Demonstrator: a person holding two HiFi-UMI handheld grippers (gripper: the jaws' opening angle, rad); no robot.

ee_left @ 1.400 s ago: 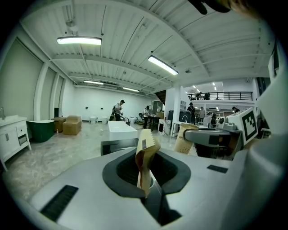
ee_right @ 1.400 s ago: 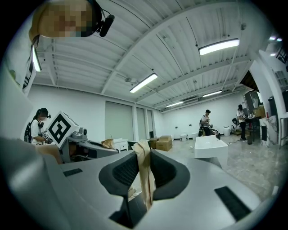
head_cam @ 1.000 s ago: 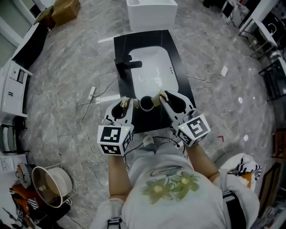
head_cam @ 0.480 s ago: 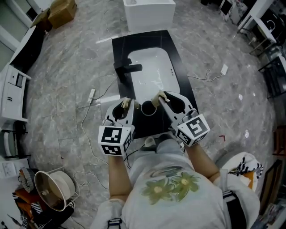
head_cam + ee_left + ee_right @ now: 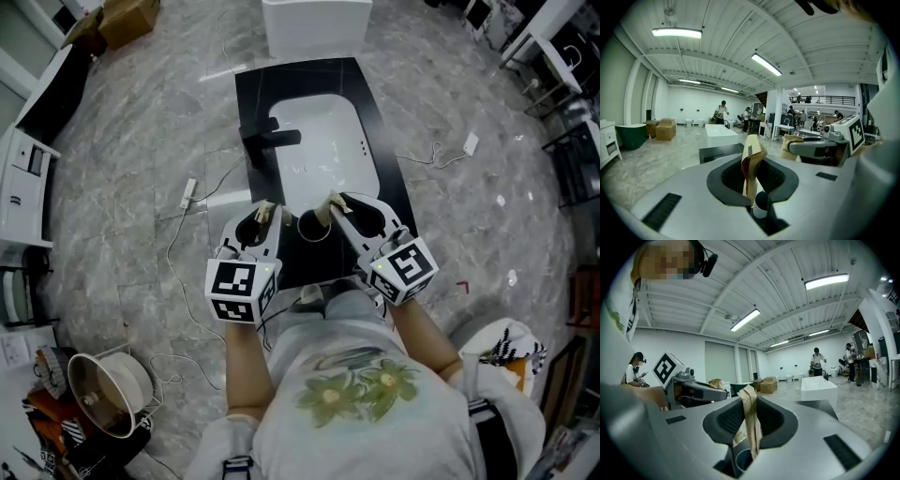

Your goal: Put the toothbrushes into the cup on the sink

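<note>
A dark cup (image 5: 312,226) stands on the black sink counter (image 5: 389,178), in front of the white basin (image 5: 323,155). My left gripper (image 5: 265,215) is just left of the cup, shut on a toothbrush in a tan paper wrapper (image 5: 751,161) that stands up between the jaws. My right gripper (image 5: 330,206) is at the cup's right rim, shut on a second paper-wrapped toothbrush (image 5: 750,420). In the right gripper view a round rim (image 5: 742,460) shows below the jaws. The left gripper view shows the right gripper (image 5: 820,149) close by.
A black faucet (image 5: 267,142) stands at the basin's left edge. A white tub (image 5: 316,23) sits on the floor beyond the counter. Cables and a power strip (image 5: 190,195) lie on the marble floor to the left. People stand far back in the hall (image 5: 722,110).
Only the head camera has shifted slightly. Both grippers stay beside the cup with their toothbrushes.
</note>
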